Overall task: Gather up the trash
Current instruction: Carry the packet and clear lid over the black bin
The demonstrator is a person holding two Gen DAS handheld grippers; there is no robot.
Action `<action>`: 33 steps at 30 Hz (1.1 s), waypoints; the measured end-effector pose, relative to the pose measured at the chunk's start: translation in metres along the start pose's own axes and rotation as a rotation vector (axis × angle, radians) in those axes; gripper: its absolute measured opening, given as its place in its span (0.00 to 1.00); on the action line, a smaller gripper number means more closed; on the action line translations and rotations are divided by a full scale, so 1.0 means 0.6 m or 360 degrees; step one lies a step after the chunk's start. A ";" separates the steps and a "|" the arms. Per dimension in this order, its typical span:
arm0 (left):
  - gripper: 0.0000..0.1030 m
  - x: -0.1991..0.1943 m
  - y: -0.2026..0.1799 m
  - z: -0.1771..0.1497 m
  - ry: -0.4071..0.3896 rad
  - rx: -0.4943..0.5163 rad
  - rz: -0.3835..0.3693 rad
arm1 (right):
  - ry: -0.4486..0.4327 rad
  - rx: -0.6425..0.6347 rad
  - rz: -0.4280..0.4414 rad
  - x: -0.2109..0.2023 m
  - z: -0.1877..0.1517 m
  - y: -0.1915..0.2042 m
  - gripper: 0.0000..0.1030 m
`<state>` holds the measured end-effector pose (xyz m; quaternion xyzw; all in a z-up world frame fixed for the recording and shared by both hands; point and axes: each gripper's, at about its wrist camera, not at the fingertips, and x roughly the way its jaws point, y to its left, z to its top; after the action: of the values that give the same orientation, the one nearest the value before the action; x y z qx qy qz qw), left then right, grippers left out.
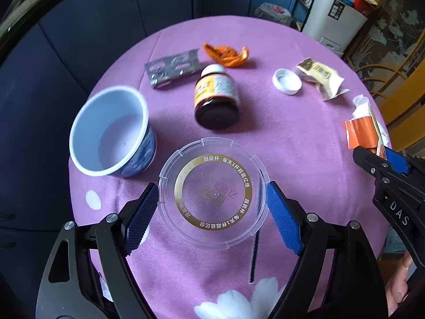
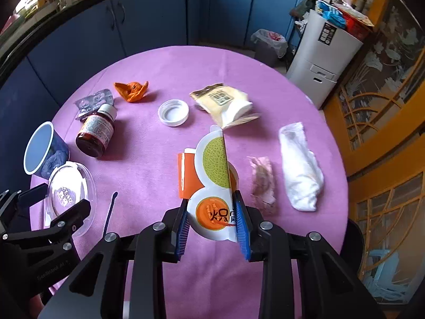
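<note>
Blue-padded fingers of the left claw (image 1: 212,212) sit on either side of a clear plastic lid (image 1: 212,194) with a gold ring of print; the pads are spread apart and touch or nearly touch its rim, and the lid lies flat on the surface (image 1: 292,138), which is covered by a purple cloth. Just left of the lid a blue-and-white cup (image 1: 111,133) stands tilted, its white inside showing. Beyond the lid a brown medicine bottle (image 1: 216,98) lies on its side, with a silver blister pack (image 1: 172,67) and a crumpled orange wrapper (image 1: 227,51) farther back. A white cap (image 1: 287,81) rests open side up near a beige sachet (image 1: 320,75).

The right claw (image 2: 212,226) is clamped on a folded melon-print carton (image 2: 212,175), white and orange, holding it upright above the cloth by its lower end. To the right of the carton lie a crumpled pinkish wrapper (image 2: 261,183) and, just beyond it, a wadded white tissue (image 2: 300,167). A thin dark stick (image 2: 110,212) lies on the cloth between the lid and the carton. Off the surface, a lined trash bin (image 2: 269,43) stands on the floor beside a white cabinet (image 2: 322,53).
</note>
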<state>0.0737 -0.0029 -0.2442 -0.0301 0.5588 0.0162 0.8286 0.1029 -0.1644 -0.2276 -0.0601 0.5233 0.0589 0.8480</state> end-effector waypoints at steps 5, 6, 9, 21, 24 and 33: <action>0.79 -0.014 -0.030 0.004 -0.0042 0.0070 0.0000 | -0.0034 0.0068 -0.0021 -0.020 -0.012 -0.035 0.29; 0.79 -0.016 -0.036 0.005 -0.0051 0.0086 0.0000 | -0.0040 0.0081 -0.0025 -0.024 -0.014 -0.041 0.29; 0.79 -0.026 -0.063 0.007 -0.0089 0.0143 -0.0001 | -0.0061 0.0128 -0.0041 -0.036 -0.022 -0.064 0.27; 0.79 -0.048 -0.193 0.010 -0.0189 0.0384 -0.0039 | -0.0140 0.0318 -0.0115 -0.081 -0.069 -0.163 0.27; 0.79 -0.054 -0.229 0.013 -0.0215 0.0447 -0.0054 | -0.0161 0.0379 -0.0141 -0.091 -0.081 -0.192 0.27; 0.79 -0.059 -0.353 0.009 -0.0253 0.0668 -0.0127 | -0.0188 0.0600 -0.0256 -0.111 -0.131 -0.300 0.27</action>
<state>0.0783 -0.2134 -0.2025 0.1222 0.4813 -0.1309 0.8581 0.0332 -0.3573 -0.1960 0.0615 0.4681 -0.1046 0.8753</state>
